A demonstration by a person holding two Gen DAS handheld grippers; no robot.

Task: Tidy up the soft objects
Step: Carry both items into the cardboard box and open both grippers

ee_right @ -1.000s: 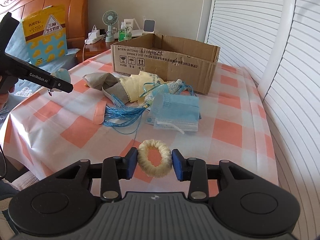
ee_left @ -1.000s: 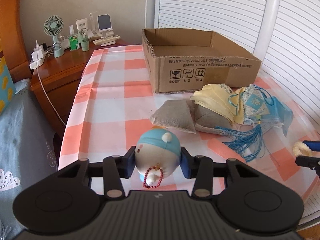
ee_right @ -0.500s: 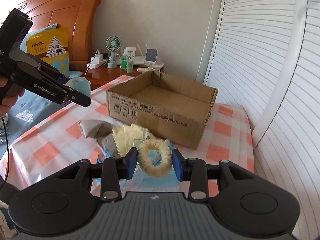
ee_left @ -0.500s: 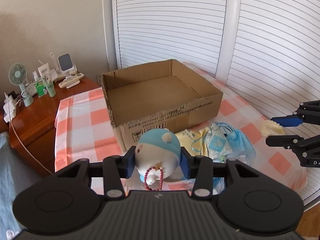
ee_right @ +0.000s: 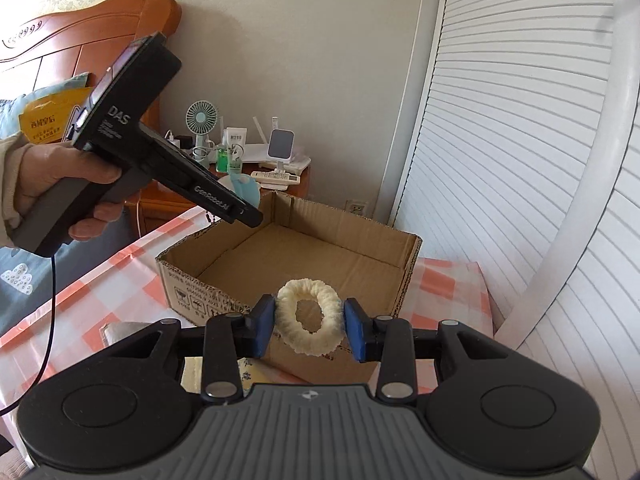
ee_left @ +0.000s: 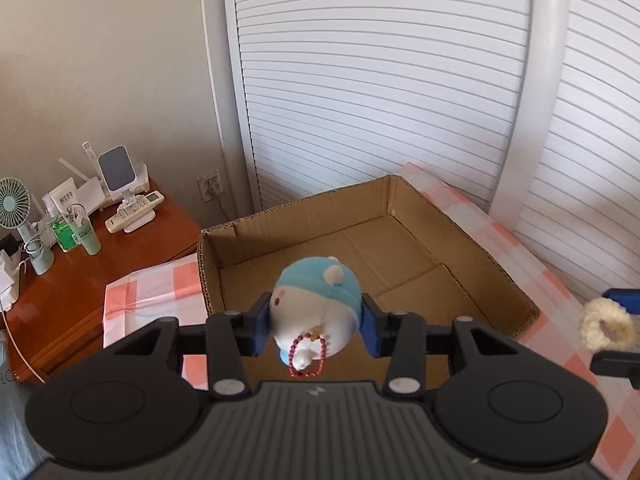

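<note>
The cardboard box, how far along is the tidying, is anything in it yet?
Nothing is done yet: the cardboard box shows only bare floor. In hand: the left claw grips a blue-capped plush toy over the box, and the right claw grips a cream scrunchie near its front wall. Left: releasing both.

Matt corrugated cardboard box [ee_left: 436, 240], plush cloth toy [ee_left: 316, 304] with glossy beads [ee_left: 306, 356], seemingly woolly ring [ee_right: 308, 326].

One cardboard box [ee_left: 360, 264] sits open. One plush toy [ee_left: 316, 304] and one fluffy ring [ee_right: 308, 320] are above it. Beside the box stand one small fan [ee_left: 18, 220], one remote [ee_left: 134, 216] and two green bottles [ee_left: 74, 232].
</note>
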